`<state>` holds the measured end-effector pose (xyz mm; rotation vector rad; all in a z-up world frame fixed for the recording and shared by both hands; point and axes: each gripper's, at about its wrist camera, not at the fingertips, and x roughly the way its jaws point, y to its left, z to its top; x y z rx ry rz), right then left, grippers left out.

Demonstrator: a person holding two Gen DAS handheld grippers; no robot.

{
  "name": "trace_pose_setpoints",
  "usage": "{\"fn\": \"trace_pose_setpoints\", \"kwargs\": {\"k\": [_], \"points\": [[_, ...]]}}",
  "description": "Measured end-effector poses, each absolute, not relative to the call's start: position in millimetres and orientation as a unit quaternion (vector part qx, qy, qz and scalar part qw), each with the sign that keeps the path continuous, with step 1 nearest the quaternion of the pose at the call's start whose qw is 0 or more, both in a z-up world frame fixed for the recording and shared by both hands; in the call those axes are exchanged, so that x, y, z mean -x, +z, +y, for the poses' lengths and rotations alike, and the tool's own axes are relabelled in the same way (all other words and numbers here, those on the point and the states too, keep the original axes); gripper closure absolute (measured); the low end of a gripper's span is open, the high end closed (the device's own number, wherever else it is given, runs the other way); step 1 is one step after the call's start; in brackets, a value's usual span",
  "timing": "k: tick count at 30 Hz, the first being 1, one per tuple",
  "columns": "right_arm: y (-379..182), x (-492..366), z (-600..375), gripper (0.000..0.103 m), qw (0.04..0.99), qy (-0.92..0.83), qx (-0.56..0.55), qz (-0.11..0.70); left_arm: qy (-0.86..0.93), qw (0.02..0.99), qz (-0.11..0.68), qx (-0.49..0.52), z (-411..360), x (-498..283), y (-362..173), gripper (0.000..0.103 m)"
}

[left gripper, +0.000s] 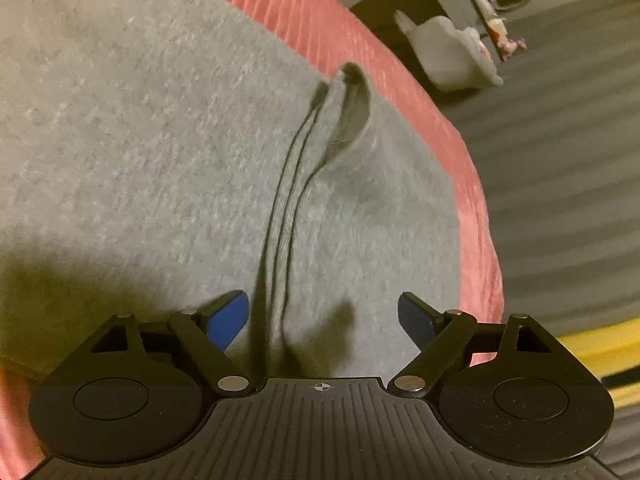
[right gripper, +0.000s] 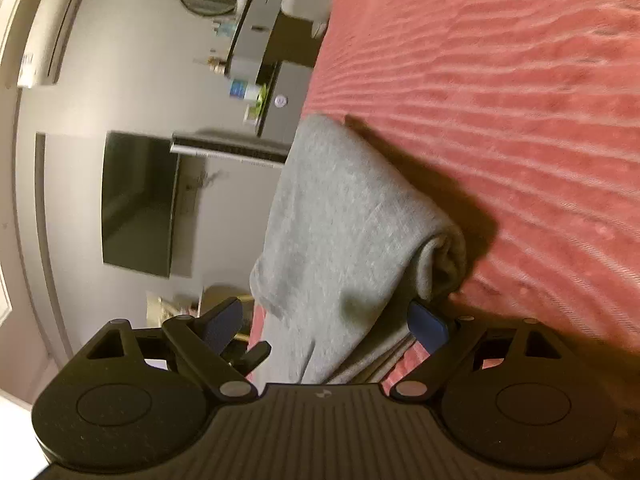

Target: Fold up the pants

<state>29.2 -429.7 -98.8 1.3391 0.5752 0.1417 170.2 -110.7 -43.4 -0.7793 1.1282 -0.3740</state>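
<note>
The grey pants (left gripper: 152, 152) lie folded on the pink ribbed bedspread (left gripper: 452, 148), with layered edges and a small raised loop of fabric running up the middle. My left gripper (left gripper: 324, 316) hovers just above them, jaws wide open, blue pads on either side of the layered edge. In the right wrist view the pants (right gripper: 344, 240) show as a thick folded bundle on the bedspread (right gripper: 500, 100). My right gripper (right gripper: 326, 322) is open, its jaws either side of the bundle's near end, not pinching it.
The bed's edge runs close to the pants; beyond it is a grey striped floor (left gripper: 560, 168) with a white object (left gripper: 452, 56). A wall-mounted dark TV (right gripper: 138, 200), shelves with small items (right gripper: 256, 80) and an air conditioner (right gripper: 48, 28) lie past the bed.
</note>
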Motion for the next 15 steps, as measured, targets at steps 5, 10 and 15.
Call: {"fn": "trace_pose_setpoints", "kwargs": {"k": [5, 10, 15], "points": [[-99, -24, -435, 0.013, 0.744, 0.042, -0.616, 0.256, -0.185, 0.765, 0.522, 0.328, -132, -199, -43, 0.018], [-100, -28, -434, 0.013, 0.750, 0.033, -0.610, 0.256, -0.196, 0.761, 0.546, 0.292, -147, -211, -40, 0.088], [-104, -35, -434, 0.048, 0.751, 0.033, -0.612, 0.245, -0.208, 0.769, 0.517, 0.314, -139, -208, -36, 0.090]]}}
